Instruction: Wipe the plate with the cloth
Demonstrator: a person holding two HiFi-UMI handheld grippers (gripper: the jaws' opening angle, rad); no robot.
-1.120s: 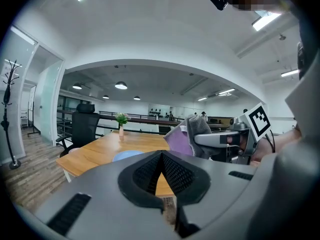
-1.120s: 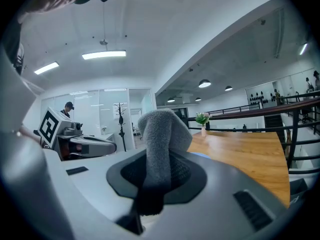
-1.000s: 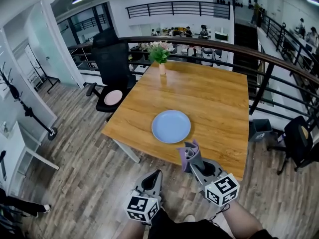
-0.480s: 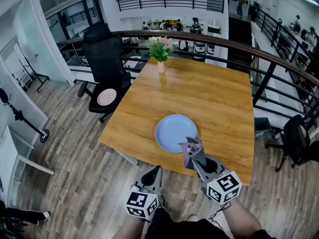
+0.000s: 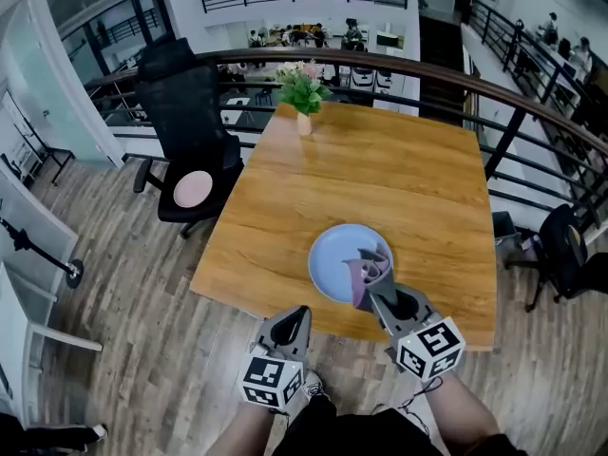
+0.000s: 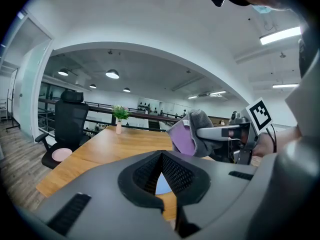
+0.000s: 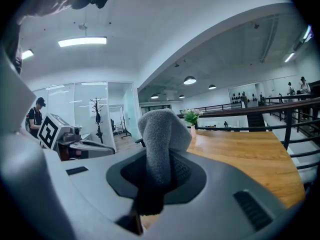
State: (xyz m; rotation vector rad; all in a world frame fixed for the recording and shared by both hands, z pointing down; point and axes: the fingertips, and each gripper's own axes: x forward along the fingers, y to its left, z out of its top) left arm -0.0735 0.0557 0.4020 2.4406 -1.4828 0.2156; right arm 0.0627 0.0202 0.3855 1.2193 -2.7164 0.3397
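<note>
A round light-blue plate (image 5: 334, 255) lies near the front edge of the wooden table (image 5: 380, 188). My right gripper (image 5: 375, 281) is shut on a grey and purple cloth (image 5: 366, 266), which hangs over the plate's right part; whether it touches the plate I cannot tell. The cloth (image 7: 159, 134) fills the jaws in the right gripper view, and the cloth (image 6: 186, 134) shows as purple in the left gripper view. My left gripper (image 5: 296, 313) is shut and empty, just off the table's front edge, left of the plate. A sliver of the plate (image 6: 161, 183) shows past its jaws.
A small vase of flowers (image 5: 302, 91) stands at the table's far edge. A black office chair (image 5: 185, 131) with a pink cushion stands at the left. A dark railing (image 5: 475, 84) runs behind the table, and another black chair (image 5: 565, 250) sits at the right.
Both grippers have moved forward toward the table. The cloth in the right gripper went from the table's front edge to over the plate. The left gripper reached the table's edge.
</note>
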